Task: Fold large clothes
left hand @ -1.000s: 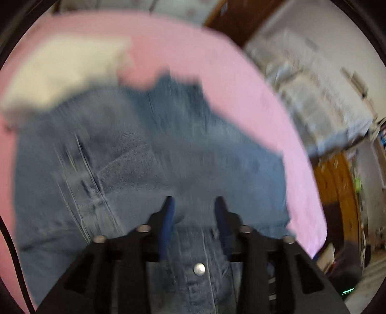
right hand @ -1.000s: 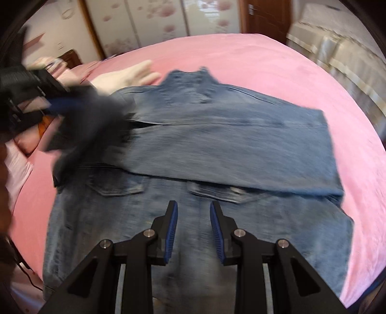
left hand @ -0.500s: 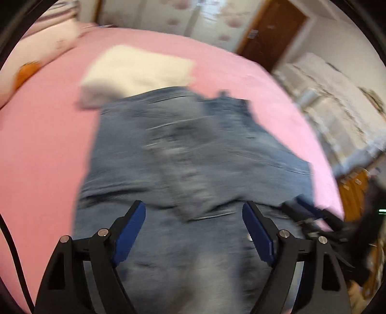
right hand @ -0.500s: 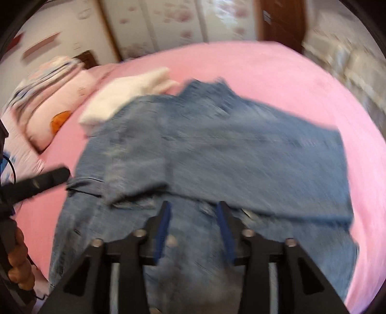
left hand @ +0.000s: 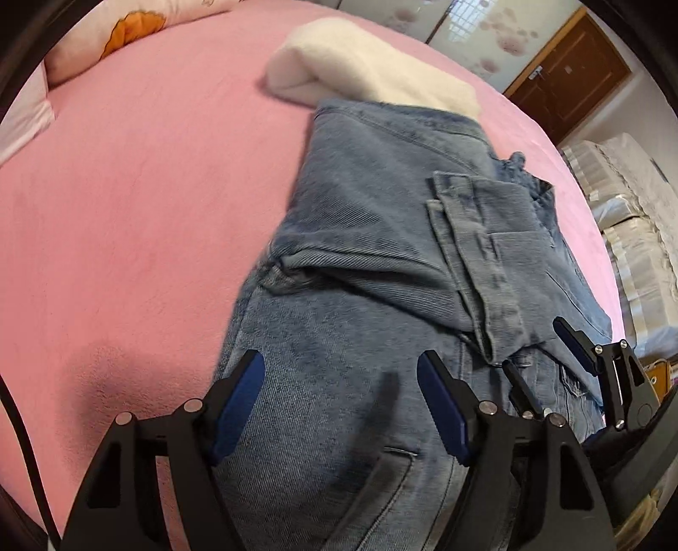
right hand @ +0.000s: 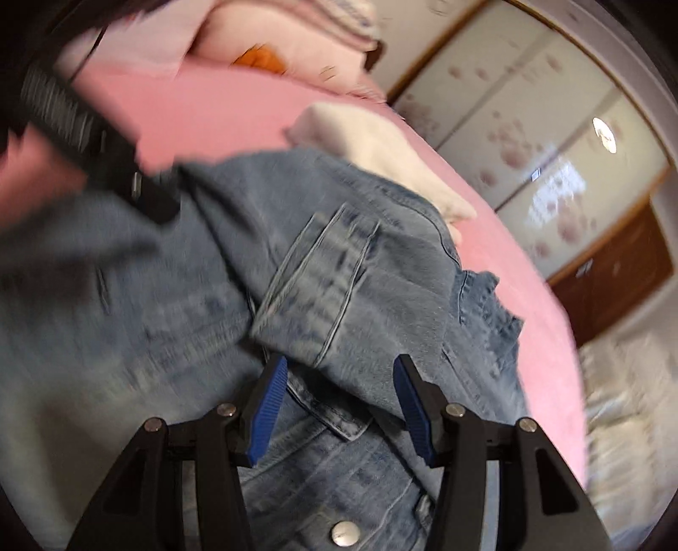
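A blue denim jacket point(left hand: 381, 262) lies on the pink bed point(left hand: 127, 212), both sleeves folded across its body, the left sleeve's cuff on top. My left gripper point(left hand: 341, 368) is open and empty, low over the jacket's left side near its edge. My right gripper point(right hand: 339, 373) is open and empty, just above the folded sleeve cuff point(right hand: 322, 279). It also shows in the left wrist view point(left hand: 546, 352), beside the cuff. The left gripper's body point(right hand: 84, 135) shows blurred at the upper left of the right wrist view.
A folded white garment point(left hand: 373, 72) lies at the jacket's far end, touching the collar side. Pink pillows point(right hand: 275, 38) lie at the head of the bed. Wardrobe doors point(right hand: 529, 127) and a brown door point(left hand: 568, 80) stand beyond. Another bed point(left hand: 635, 237) stands to the right.
My left gripper let go of the sleeve, opened wide and drew back to the jacket's left side. My right gripper opened and swung toward the sleeve cuff.
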A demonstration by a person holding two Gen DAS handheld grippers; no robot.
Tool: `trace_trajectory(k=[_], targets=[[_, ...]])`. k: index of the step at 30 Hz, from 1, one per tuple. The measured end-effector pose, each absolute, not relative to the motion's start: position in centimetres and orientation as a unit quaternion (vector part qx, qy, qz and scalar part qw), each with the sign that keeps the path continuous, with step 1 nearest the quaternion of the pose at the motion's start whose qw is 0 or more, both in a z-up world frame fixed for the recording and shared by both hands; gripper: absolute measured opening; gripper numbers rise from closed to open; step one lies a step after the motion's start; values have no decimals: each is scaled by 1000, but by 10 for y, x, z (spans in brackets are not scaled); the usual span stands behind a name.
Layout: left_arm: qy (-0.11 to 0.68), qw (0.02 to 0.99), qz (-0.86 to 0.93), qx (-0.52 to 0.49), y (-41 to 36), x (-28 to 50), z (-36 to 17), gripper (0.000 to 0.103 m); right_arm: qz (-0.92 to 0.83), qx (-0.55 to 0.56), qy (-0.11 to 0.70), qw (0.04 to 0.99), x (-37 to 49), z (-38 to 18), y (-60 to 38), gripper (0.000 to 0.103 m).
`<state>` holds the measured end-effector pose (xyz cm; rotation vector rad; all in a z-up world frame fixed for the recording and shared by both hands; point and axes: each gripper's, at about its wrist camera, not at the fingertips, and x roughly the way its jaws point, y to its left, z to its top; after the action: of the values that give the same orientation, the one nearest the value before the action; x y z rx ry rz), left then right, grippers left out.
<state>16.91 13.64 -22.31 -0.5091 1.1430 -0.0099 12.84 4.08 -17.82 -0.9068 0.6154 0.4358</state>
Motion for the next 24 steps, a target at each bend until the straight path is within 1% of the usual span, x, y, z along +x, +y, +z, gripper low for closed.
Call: trace_trajectory(k=[8, 9, 10, 11, 14, 18, 21, 23, 24], targets=[[531, 812, -8, -244, 137, 170, -226, 73, 203, -506, 225, 808, 129, -198, 65, 51], [531, 811, -8, -244, 137, 170, -225, 73, 204, -509, 221, 807, 129, -198, 66, 43], [531, 811, -8, -245, 137, 170, -224, 73, 207, -508, 228, 805, 130, -197, 68, 33], [531, 811, -9, -246, 136, 170, -223, 73, 208, -502, 240, 804, 133, -194, 68, 13], [530, 812, -13, -245, 135, 170, -219, 73, 220, -443, 263, 828, 144, -164, 60, 13], [521, 820, -27, -235, 124, 172, -210, 73, 186, -324, 269, 888, 173, -98, 25, 12], [519, 826, -39, -218, 110, 173, -205, 73, 120, -162, 283, 938, 196, -47, -41, 12], [520, 827, -50, -208, 101, 174, -203, 73, 88, -42, 315, 944, 203, -39, -95, 12], [522, 827, -55, -202, 96, 175, -202, 73, 66, 16, 339, 938, 202, -46, -125, 13]])
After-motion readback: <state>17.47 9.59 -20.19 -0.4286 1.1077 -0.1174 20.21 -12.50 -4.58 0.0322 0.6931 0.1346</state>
